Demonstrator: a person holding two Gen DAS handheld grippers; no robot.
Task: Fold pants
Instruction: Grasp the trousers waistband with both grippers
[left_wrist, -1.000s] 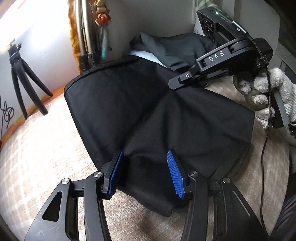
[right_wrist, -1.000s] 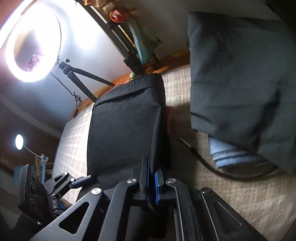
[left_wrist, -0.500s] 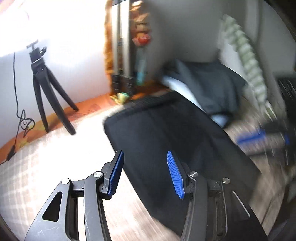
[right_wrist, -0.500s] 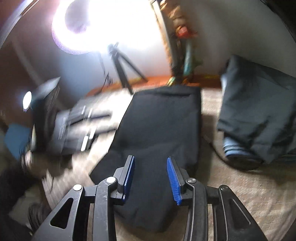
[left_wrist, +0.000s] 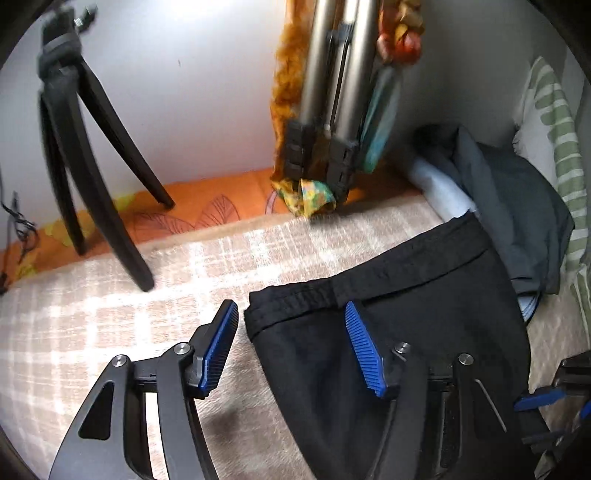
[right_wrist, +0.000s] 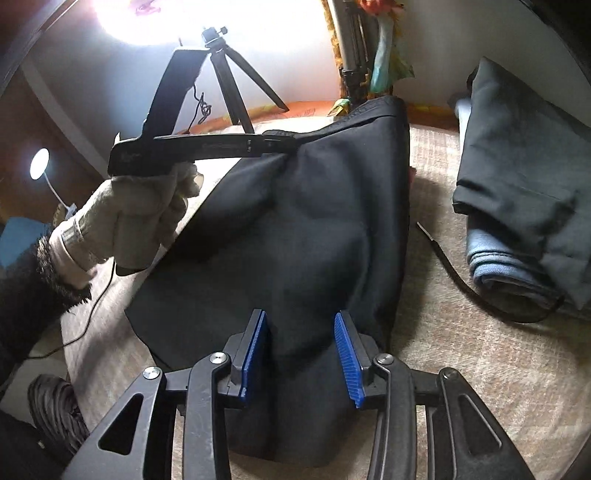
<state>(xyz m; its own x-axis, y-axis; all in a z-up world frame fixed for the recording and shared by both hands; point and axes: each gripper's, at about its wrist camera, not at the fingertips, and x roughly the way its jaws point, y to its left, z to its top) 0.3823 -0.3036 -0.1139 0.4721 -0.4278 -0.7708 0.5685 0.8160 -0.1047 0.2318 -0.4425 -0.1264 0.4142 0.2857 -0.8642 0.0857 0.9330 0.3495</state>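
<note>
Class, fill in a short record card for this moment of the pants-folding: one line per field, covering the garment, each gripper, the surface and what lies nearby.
garment: black pants, lying partly folded on the bed
surface: beige checked blanket
left gripper: open, at the waistband corner, one finger on each side of the edge
right gripper: open, over the near end of the pants
nearby clothes: dark grey folded garment on top of a blue folded one
background: small black tripod by the wall

black pants, beige checked blanket
</note>
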